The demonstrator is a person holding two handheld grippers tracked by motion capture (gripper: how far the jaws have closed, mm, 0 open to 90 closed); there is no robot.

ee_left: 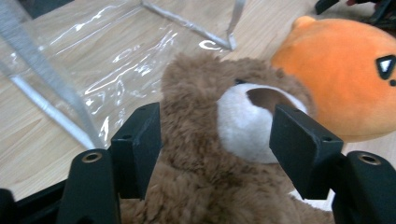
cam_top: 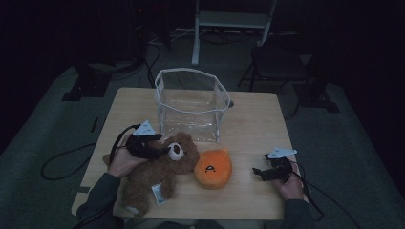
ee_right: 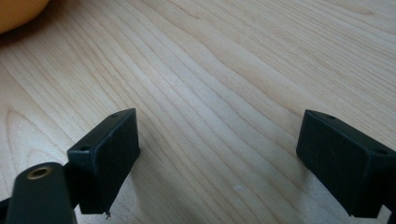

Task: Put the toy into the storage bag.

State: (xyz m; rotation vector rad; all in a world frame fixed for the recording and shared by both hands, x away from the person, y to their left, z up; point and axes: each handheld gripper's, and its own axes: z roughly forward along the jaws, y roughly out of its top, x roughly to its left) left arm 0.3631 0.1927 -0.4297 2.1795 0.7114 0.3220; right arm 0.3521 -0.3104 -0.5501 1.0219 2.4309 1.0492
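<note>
teddy bear (ee_left: 210,154): body cut off by bottom edge in left gripper view, one eye hidden behind its fur | orange plush (ee_right: 18,11): only a corner visible at top-left edge in right gripper view | left gripper (cam_top: 160,151): jaw tips too dark to distinguish in high view

Between the black fingers (ee_left: 140,144), a brown teddy bear (ee_left: 205,186) with a white muzzle is seen; beyond them, an orange plush (ee_left: 341,70) with black markings.

High view looks forward and down on the tabletop (cam_top: 248,124); both claw cameras sit close, sharing its wood
</note>
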